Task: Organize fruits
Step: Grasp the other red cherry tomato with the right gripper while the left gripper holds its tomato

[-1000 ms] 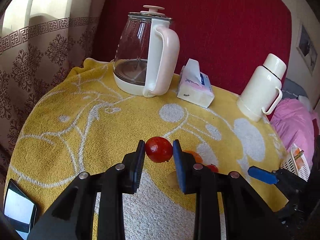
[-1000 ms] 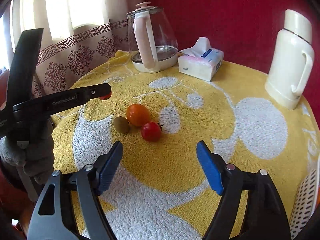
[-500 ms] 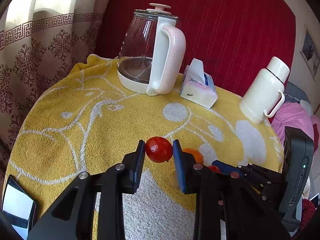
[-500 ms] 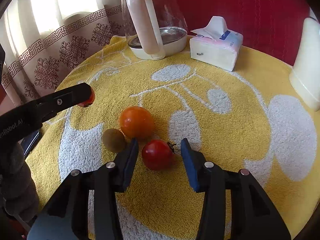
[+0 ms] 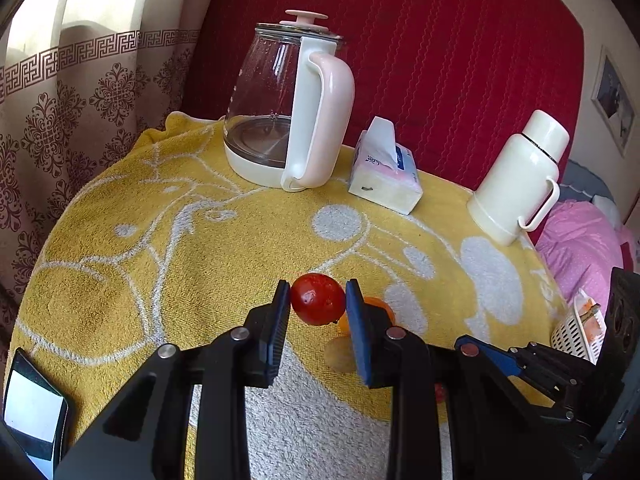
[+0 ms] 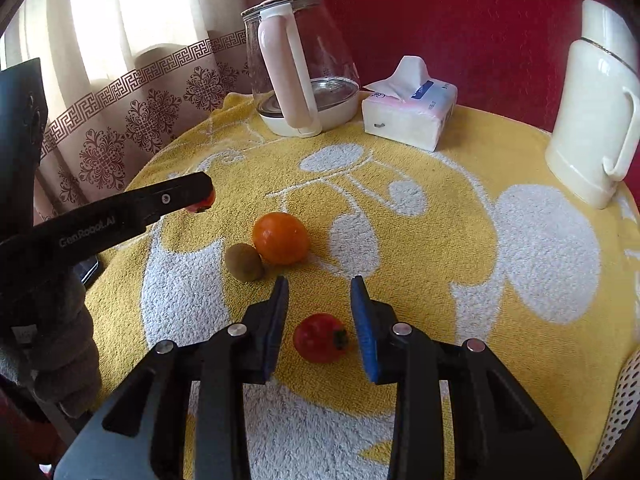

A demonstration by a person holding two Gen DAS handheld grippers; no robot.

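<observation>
My left gripper [image 5: 318,300] is shut on a red tomato [image 5: 318,299] and holds it above the yellow towel; it shows from the side in the right wrist view [image 6: 202,200]. My right gripper [image 6: 320,312] is open, its jaws on either side of a second red tomato [image 6: 320,338] that lies on the towel, not touching it. An orange [image 6: 281,238] and a brown kiwi [image 6: 244,262] lie just beyond, touching each other. In the left wrist view the orange [image 5: 380,306] and kiwi [image 5: 339,356] are partly hidden by my fingers.
A glass kettle with pink handle [image 5: 286,116], a tissue pack [image 5: 386,178] and a cream thermos [image 5: 520,178] stand at the back of the round table. A white perforated basket [image 5: 574,332] is at the right edge. A phone [image 5: 34,412] lies front left.
My right gripper has moved forward and down over the second tomato and narrowed its jaws around it. My left gripper keeps holding its tomato, nearly still.
</observation>
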